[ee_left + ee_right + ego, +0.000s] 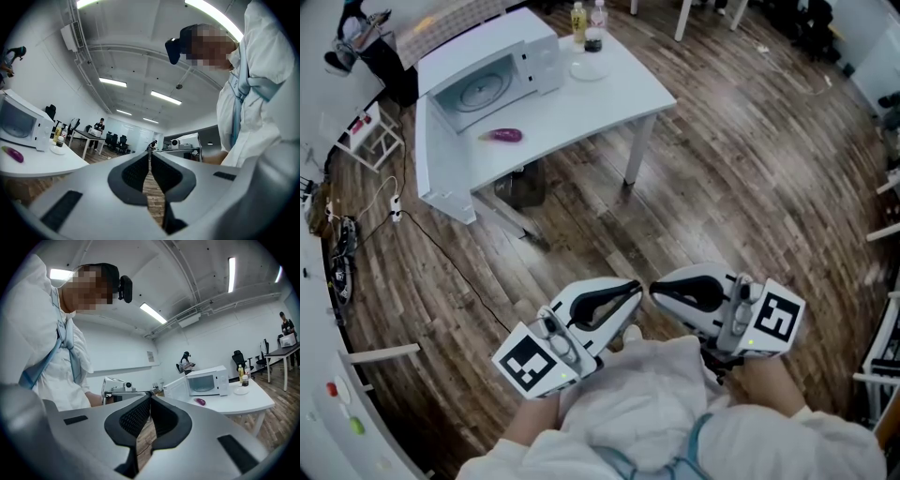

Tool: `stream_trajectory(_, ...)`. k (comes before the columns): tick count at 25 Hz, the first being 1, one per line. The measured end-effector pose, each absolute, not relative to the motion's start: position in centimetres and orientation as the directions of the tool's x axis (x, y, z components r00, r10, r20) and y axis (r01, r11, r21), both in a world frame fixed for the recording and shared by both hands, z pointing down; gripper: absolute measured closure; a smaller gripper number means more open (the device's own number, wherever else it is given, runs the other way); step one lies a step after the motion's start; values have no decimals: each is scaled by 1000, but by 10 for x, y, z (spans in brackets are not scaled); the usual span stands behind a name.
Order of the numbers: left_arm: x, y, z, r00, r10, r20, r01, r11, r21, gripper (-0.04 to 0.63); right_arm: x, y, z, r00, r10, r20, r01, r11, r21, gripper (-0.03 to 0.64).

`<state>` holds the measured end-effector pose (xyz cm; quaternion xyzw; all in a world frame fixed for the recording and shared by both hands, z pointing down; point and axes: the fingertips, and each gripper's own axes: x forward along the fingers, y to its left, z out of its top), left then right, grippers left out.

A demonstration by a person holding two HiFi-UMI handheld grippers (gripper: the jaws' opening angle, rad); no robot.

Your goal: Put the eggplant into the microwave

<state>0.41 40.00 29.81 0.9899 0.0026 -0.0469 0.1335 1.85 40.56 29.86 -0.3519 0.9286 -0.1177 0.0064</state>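
1. The left gripper (634, 285) is held level in front of the person's white coat (656, 403), its jaws closed together with nothing between them
2. The right gripper (655, 292) is also closed and empty, its tips just beside those of the left gripper
3. The eggplant (505, 135) lies on the white table (614, 98) in front of the microwave (539, 58), well apart from both grippers
4. The microwave door stands open; a plate (588, 68) and two bottles (586, 23) sit beside it

No legible text or signs
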Motion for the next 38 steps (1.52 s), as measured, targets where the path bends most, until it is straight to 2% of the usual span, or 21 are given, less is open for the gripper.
stream_trajectory(20, -35, 332, 299, 994, -29, -107, 1, -962, 273, 577, -14, 338, 298, -747, -662, 60, -655, 719, -233, 581)
stream_trajectory(38, -97, 234, 296, 994, 17, -108, 44, -966, 254, 577, -72, 233, 290, -701, -713, 20, -698, 680, -223, 581)
